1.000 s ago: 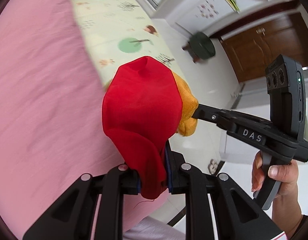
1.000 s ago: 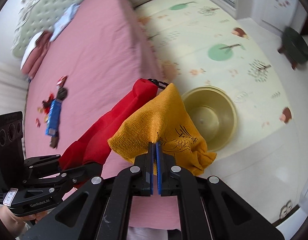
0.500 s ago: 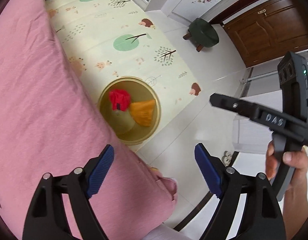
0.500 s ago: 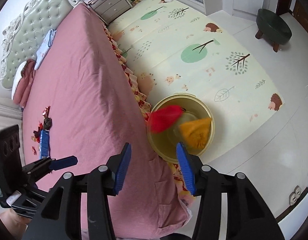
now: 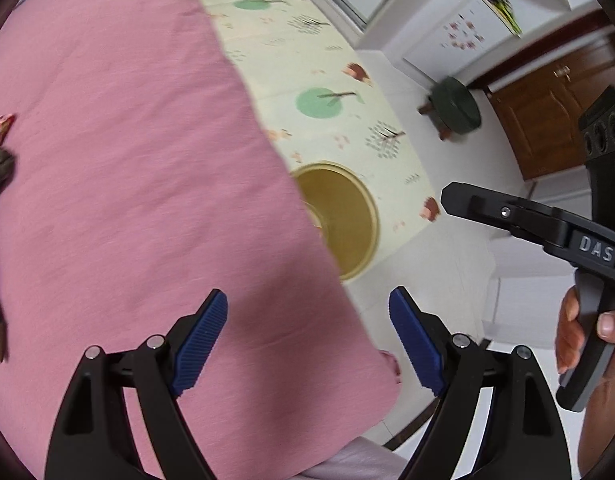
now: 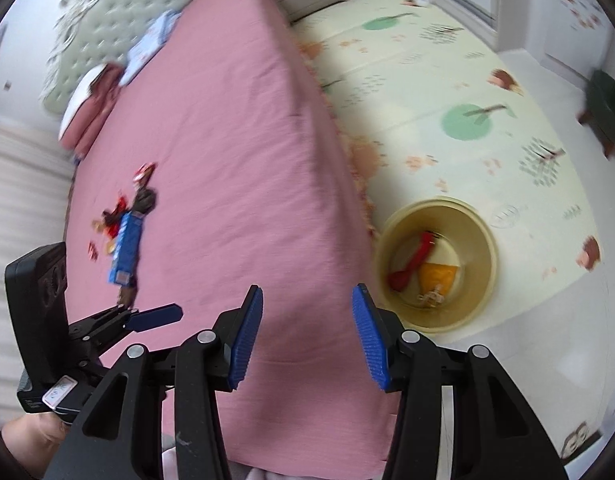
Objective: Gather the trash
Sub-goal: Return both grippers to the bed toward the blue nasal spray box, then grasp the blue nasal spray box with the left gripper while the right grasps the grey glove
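Fingers of my left gripper (image 5: 307, 336) and right gripper (image 6: 307, 332) spread, empty, over pink bed (image 6: 227, 160); red cloth (image 6: 411, 264) and orange cloth (image 6: 437, 276) lie in yellow basin (image 6: 483, 240); wrappers (image 6: 123, 224) on bed.

The right gripper (image 6: 307, 320) hangs with its blue pads spread wide over the near edge of the pink bed (image 6: 227, 140). Right of it on the floor mat (image 6: 447, 80), a yellow basin (image 6: 483, 240) holds a red cloth (image 6: 411, 266) and an orange cloth (image 6: 437, 276). Far left on the bed lie scattered wrappers (image 6: 125, 232) — the left gripper (image 6: 147, 318) is near them.
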